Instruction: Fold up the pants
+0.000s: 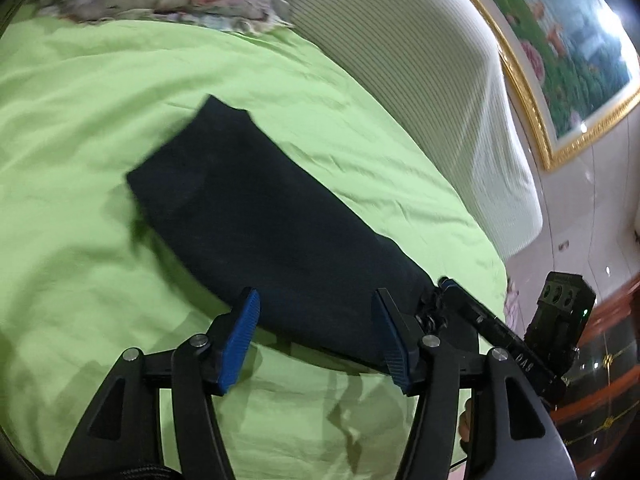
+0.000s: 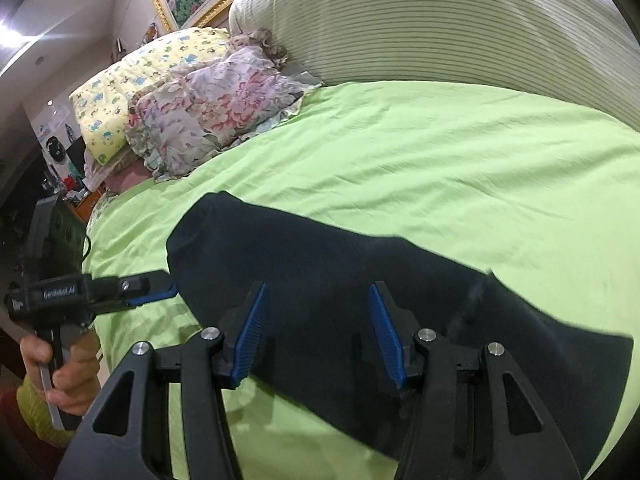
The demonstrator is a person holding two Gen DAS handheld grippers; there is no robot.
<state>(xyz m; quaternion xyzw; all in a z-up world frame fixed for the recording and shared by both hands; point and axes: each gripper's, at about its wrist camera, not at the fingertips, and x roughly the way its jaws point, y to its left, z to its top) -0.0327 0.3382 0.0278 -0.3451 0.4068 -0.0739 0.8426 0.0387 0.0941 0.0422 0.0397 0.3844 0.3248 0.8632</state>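
The left gripper (image 1: 316, 334) has its two blue pads (image 1: 239, 344) spread wide apart, and nothing is between them. It hangs just over the near edge of the dark pants (image 1: 256, 216). The right gripper (image 2: 318, 334) looks the same: its blue pads (image 2: 250, 336) are wide apart with nothing in them, right above the dark cloth.

In the right wrist view, the left gripper (image 2: 154, 286) shows from the side, its blue tip close to the end of the pants (image 2: 360, 300). A bare hand (image 2: 60, 368) holds its handle. White letters on its black body read something like "GenRobot.AI", but they are small and a bit blurry. In the left wrist view, the right gripper (image 1: 444, 286) pokes in beside the pants' lower right corner. It has small white marks on its side that are too tiny to read.

The pants lie flat as one long dark strip on a light green bedsheet (image 1: 80, 120) with soft wrinkles. At the far side of the bed sit a flower-print pillow (image 2: 212, 112) and a yellow pillow with little pictures (image 2: 132, 80). A big striped padded headboard (image 2: 440, 20) curves behind them. A flower painting in a gold frame (image 1: 560, 60) hangs on the wall.
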